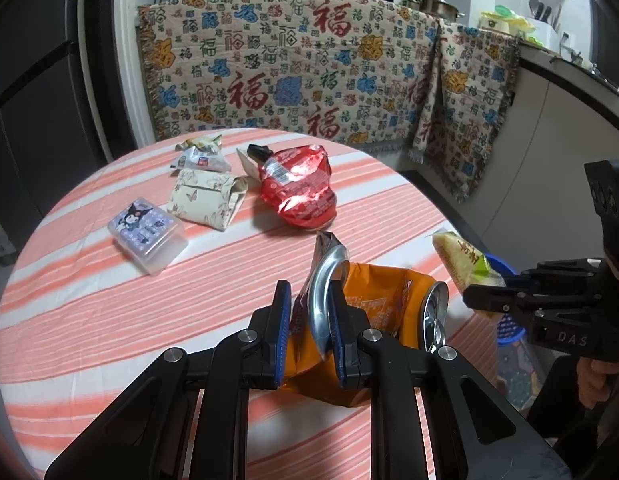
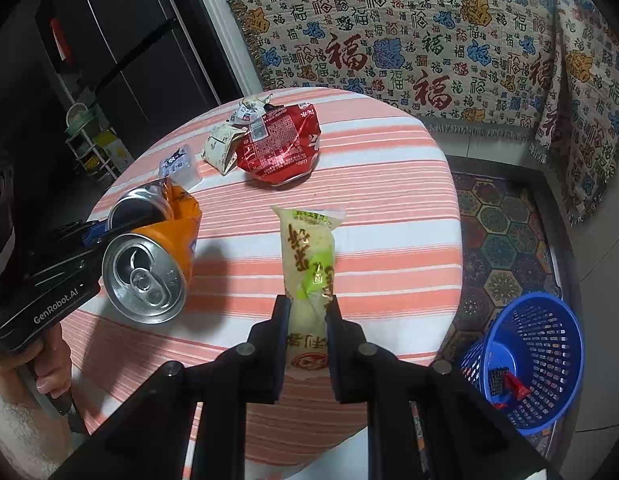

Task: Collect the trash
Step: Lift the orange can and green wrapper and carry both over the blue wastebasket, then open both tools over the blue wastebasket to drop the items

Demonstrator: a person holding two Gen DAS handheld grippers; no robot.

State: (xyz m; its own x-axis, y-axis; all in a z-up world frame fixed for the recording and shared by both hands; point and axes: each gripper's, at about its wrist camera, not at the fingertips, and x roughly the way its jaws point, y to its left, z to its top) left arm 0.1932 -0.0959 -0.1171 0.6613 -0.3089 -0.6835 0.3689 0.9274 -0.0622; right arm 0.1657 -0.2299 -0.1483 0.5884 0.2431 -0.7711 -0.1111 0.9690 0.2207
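A crushed orange drink can (image 1: 383, 300) is pinched between the blue pads of my left gripper (image 1: 311, 292), which is shut on its folded silver end, just above the striped round table (image 1: 109, 312). From the right wrist, the can (image 2: 149, 268) and left gripper (image 2: 89, 240) sit at the left. My right gripper (image 2: 307, 308) is shut on a yellow-green snack wrapper (image 2: 309, 248), held upright over the table's near side. In the left wrist view that wrapper (image 1: 461, 264) and right gripper (image 1: 489, 300) are at the right edge.
A red snack bag (image 1: 301, 188), a floral tissue pack (image 1: 205, 196), a clear cartoon box (image 1: 149, 232) and crumpled wrappers (image 1: 201, 156) lie at the table's far side. A blue mesh basket (image 2: 557, 332) stands on the patterned rug to the table's right. A person's hand (image 2: 49, 364) grips the left handle.
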